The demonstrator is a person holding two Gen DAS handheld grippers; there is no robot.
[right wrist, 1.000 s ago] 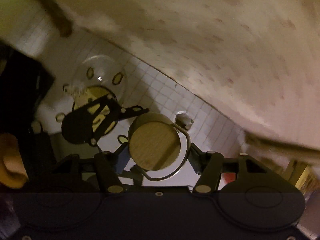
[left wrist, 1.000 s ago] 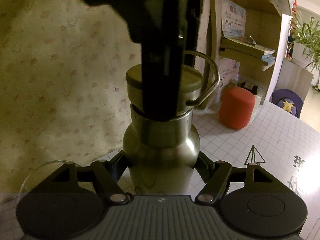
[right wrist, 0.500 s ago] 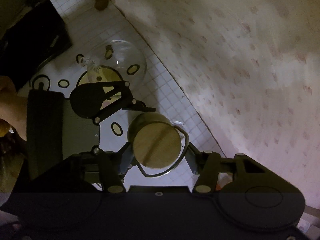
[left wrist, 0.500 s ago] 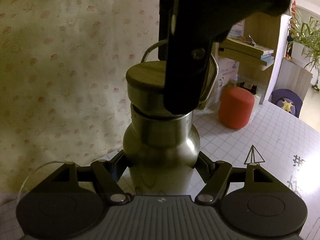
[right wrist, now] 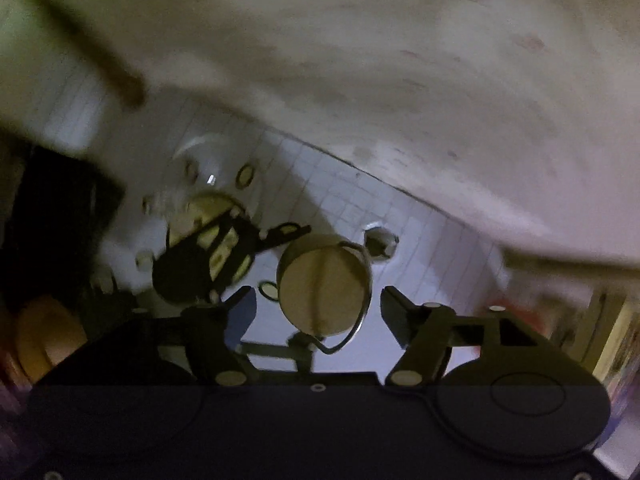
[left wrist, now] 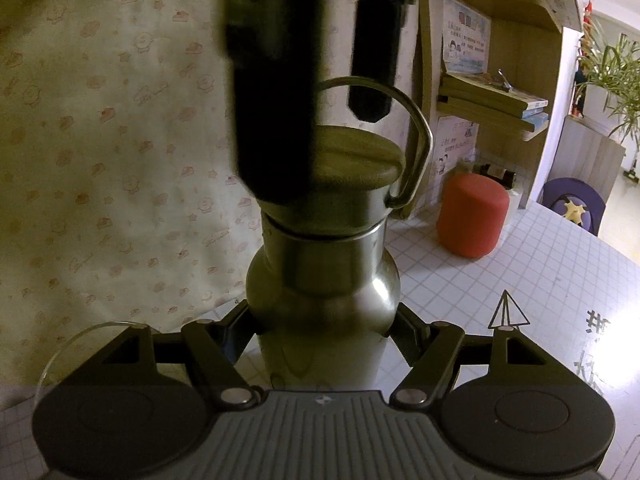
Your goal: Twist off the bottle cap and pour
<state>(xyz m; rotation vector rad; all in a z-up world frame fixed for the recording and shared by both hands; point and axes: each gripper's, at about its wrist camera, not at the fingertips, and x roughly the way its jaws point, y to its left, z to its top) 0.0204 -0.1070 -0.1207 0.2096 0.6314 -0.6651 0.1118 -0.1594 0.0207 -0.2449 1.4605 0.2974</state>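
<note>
Steel bottle [left wrist: 320, 304], wood-topped cap [left wrist: 352, 160] seated, clamped by left gripper [left wrist: 322, 332]; right gripper [right wrist: 318, 304] spread wide, straddling cap untouched.

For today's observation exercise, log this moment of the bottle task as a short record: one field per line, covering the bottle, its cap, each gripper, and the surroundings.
bottle: steel bottle, upright on the gridded table
cap: wood-topped cap with wire loop, on the neck
left gripper: left gripper shut on the bottle body
right gripper: right gripper open, fingers either side of the cap, not touching
nearby: glass bowl on the table; red stool by the shelves
</note>
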